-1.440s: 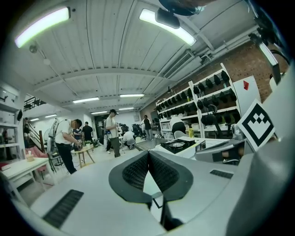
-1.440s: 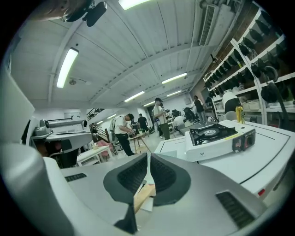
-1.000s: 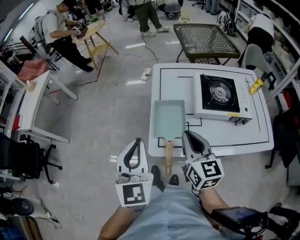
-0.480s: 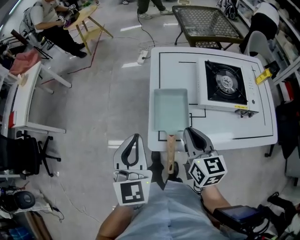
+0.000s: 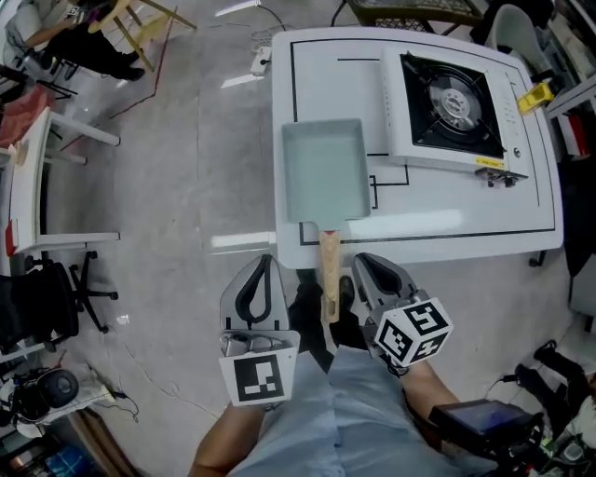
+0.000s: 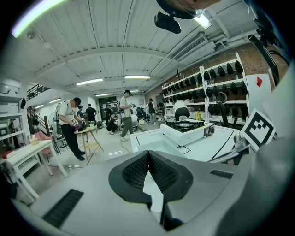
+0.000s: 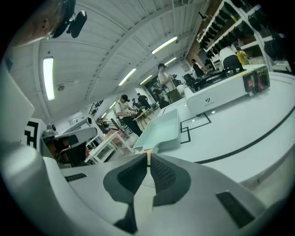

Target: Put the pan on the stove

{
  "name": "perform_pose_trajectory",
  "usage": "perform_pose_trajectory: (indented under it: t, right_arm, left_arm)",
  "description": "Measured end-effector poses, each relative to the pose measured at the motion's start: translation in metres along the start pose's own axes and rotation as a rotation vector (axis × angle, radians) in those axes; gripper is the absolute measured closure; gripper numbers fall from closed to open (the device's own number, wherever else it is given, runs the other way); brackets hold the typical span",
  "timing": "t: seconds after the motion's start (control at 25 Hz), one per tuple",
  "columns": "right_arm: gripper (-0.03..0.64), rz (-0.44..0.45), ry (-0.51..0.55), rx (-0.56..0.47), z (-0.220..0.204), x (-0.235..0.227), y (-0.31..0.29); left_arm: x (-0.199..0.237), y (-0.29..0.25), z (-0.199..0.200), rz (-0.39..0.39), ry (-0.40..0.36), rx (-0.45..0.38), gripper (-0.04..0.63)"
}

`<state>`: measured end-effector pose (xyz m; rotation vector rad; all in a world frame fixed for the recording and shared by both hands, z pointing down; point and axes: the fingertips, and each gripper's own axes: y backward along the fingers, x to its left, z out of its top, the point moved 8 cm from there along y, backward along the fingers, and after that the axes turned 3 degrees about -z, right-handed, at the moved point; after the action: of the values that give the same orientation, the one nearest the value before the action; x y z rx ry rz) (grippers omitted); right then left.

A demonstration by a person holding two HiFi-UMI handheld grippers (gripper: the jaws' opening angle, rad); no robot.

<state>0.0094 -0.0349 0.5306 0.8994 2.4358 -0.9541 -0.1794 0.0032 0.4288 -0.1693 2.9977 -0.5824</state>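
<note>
A pale teal rectangular pan (image 5: 324, 170) lies on the white table (image 5: 438, 228), left of the stove. Its wooden handle (image 5: 328, 275) sticks out over the table's front edge. The portable gas stove (image 5: 454, 101) stands at the table's back right with nothing on its burner. My left gripper (image 5: 265, 263) hangs shut and empty just left of the handle, in front of the table. My right gripper (image 5: 361, 261) hangs shut and empty just right of the handle. The right gripper view shows the pan (image 7: 162, 130) and stove (image 7: 221, 94) beyond shut jaws. The left gripper view shows the stove (image 6: 186, 129) past shut jaws.
A yellow object (image 5: 535, 94) lies off the table's right back corner. A black office chair (image 5: 56, 298) and a white desk (image 5: 33, 177) stand at the left. A wooden folding stand (image 5: 140, 19) and a seated person are far back left.
The view has closed in on the table. Both grippers now sit nearer the front edge, one on each side of the pan handle. Their jaws stayed shut.
</note>
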Motion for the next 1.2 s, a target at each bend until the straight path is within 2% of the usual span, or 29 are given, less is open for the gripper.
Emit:
perform_pose_trajectory:
  t: [0.08, 0.16, 0.2, 0.24, 0.32, 0.6, 0.88, 1.2]
  right_arm:
    - [0.565, 0.051, -0.063, 0.012, -0.002, -0.001, 0.001]
    - [0.563, 0.141, -0.157, 0.028, -0.003, 0.0, 0.001]
    - [0.518, 0.204, -0.223, 0.042, -0.004, 0.001, 0.0]
    - [0.407, 0.264, -0.293, 0.058, -0.005, 0.002, -0.001]
    - [0.389, 0.327, -0.367, 0.097, -0.007, 0.003, -0.005]
    - [0.383, 0.317, -0.411, 0.183, -0.012, -0.004, -0.026]
    - [0.383, 0.346, -0.465, 0.252, -0.014, 0.0, -0.057]
    - [0.383, 0.369, -0.563, 0.291, -0.015, 0.012, -0.084]
  left_arm:
    - [0.002, -0.001, -0.001, 0.003, 0.003, 0.004, 0.577]
    - [0.003, -0.003, 0.0, 0.004, 0.008, 0.007, 0.577]
    - [0.004, -0.004, 0.0, 0.003, 0.012, 0.007, 0.577]
    - [0.005, -0.004, 0.001, 0.002, 0.016, 0.007, 0.577]
    - [0.006, -0.006, 0.001, -0.002, 0.023, 0.006, 0.577]
    - [0.021, -0.018, -0.004, -0.009, 0.038, 0.028, 0.577]
    - [0.045, -0.03, -0.007, 0.014, 0.059, 0.043, 0.577]
    - [0.074, -0.036, -0.009, 0.032, 0.077, 0.061, 0.577]
